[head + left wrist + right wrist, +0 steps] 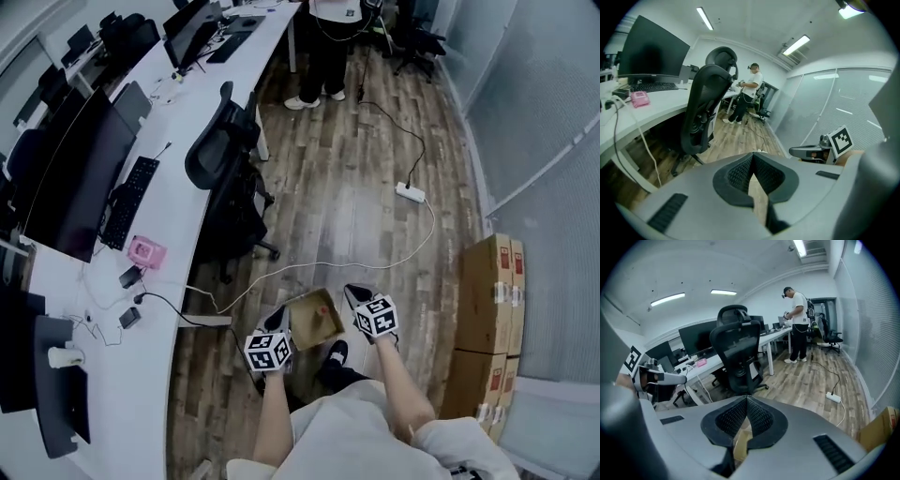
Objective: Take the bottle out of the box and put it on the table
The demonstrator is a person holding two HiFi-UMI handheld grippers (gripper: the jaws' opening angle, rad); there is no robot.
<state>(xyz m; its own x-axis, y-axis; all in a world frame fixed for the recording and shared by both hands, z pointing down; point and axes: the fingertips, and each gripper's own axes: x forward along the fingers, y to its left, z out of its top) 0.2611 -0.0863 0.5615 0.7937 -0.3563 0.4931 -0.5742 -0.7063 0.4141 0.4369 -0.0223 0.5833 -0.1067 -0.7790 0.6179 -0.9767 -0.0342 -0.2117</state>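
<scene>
Running down the left of the head view, a long white counter (pixel 173 220) carries black flat monitors (pixel 70 183), a black keyboard (pixel 129 200), a small pink box-like object (pixel 146 251) and a white paper cup (pixel 64 357). A black mesh office chair (pixel 225 187) stands against the counter's edge. The rest of the frame is pale brown wood-plank floor (pixel 347 178), where a white power strip (pixel 410 192) lies at centre right with its cable looping toward the counter. Tall brown cardboard cartons (pixel 489 319) are stacked at the right edge beside a grey partition wall. At the top a person in dark trousers (pixel 328 52) stands at the far end of the counter.

At lower centre a small open brown cardboard box (pixel 314 319) sits on the floor, between the left gripper (pixel 276 322) and the right gripper (pixel 353 296). The bottle cannot be made out in any view. Each gripper's jaws are closed tip to tip with nothing between them, and only brown cardboard shows through the gap behind the tips.
</scene>
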